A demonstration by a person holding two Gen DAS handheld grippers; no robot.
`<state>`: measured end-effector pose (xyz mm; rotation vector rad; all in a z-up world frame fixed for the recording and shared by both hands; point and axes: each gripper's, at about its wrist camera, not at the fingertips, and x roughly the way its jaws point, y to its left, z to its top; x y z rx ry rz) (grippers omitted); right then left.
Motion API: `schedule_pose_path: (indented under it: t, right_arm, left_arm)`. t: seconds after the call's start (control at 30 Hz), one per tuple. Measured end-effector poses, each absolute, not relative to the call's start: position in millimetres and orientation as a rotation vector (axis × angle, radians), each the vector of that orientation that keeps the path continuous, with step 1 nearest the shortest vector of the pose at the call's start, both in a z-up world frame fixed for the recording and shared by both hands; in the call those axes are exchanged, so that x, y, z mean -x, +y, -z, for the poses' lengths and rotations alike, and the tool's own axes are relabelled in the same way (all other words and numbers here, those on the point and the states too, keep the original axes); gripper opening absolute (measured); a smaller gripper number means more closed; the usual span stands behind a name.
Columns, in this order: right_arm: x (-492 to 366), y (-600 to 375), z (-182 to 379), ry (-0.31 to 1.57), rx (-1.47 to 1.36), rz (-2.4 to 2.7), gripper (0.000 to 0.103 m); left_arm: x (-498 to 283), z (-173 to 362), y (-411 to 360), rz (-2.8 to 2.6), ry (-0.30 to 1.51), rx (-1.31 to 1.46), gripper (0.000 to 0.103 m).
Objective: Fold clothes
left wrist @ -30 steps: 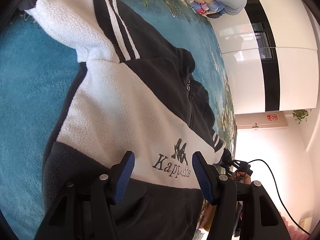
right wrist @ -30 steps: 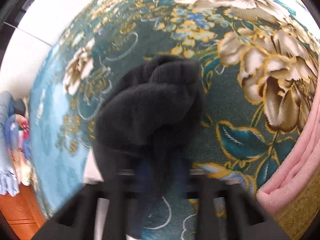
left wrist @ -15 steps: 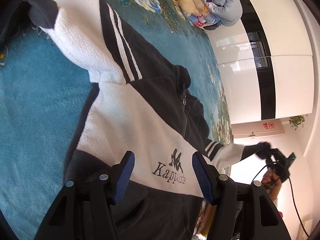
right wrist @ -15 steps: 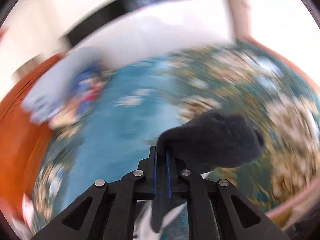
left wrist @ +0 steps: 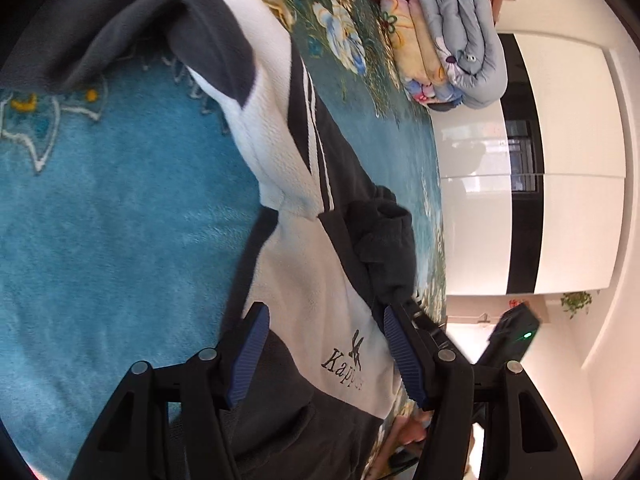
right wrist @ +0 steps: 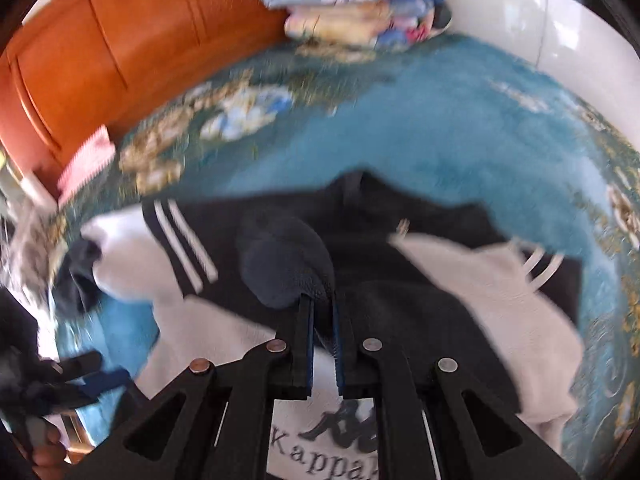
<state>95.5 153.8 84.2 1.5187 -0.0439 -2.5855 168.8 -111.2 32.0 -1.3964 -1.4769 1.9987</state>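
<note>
Closest to the left wrist camera, the left gripper [left wrist: 324, 344] stands wide open, its two blue-padded fingers [left wrist: 250, 354] spread apart with nothing between them. It hovers over the lower front of the fleece jacket [left wrist: 312, 280], just above the embroidered Kappa logo [left wrist: 348, 360]. This black and white jacket lies spread on the blue floral carpet [left wrist: 120, 220]. One sleeve [left wrist: 256, 100] goes away toward the upper left of that view, white with a dark cuff and two white stripes on a black band. At the right edge of the jacket, the other gripper device with a small green light [left wrist: 516, 340] shows against the bright room.

In the right wrist view, which is partly blurred, the right gripper [right wrist: 322, 316] has its jaws almost fully closed, and they pinch the dark cuff of the other sleeve [right wrist: 284, 268]. The cuff stands up as a rounded lump just beyond the fingertips, above the black chest of the jacket. Below the gripper frame, the Kappa logo [right wrist: 332, 444] is visible on the white panel. The white part of this sleeve [right wrist: 508, 300] lies to the right, over the jacket body.

Farther away, a stack of folded quilts [left wrist: 444, 40] rests at the far edge of the carpet, beside an orange wooden panel [right wrist: 120, 52]. Beyond the carpet stand white glossy wardrobe doors [left wrist: 560, 168].
</note>
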Motion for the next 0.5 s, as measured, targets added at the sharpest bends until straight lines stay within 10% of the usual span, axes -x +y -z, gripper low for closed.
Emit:
schedule_pose_path:
  t: [0.3, 0.5]
  right_arm:
    - [-105.8, 151.1, -78.0, 0.025, -1.686, 2.449, 0.014]
    - [-90.8, 135.7, -90.0, 0.009, -1.620, 2.443, 0.044]
  left_arm:
    - [-165.7, -26.2, -116.2, -2.009, -1.503, 1.425, 0.064]
    - [-160.7, -33.6, -119.9, -2.157, -1.388, 1.478, 0.064]
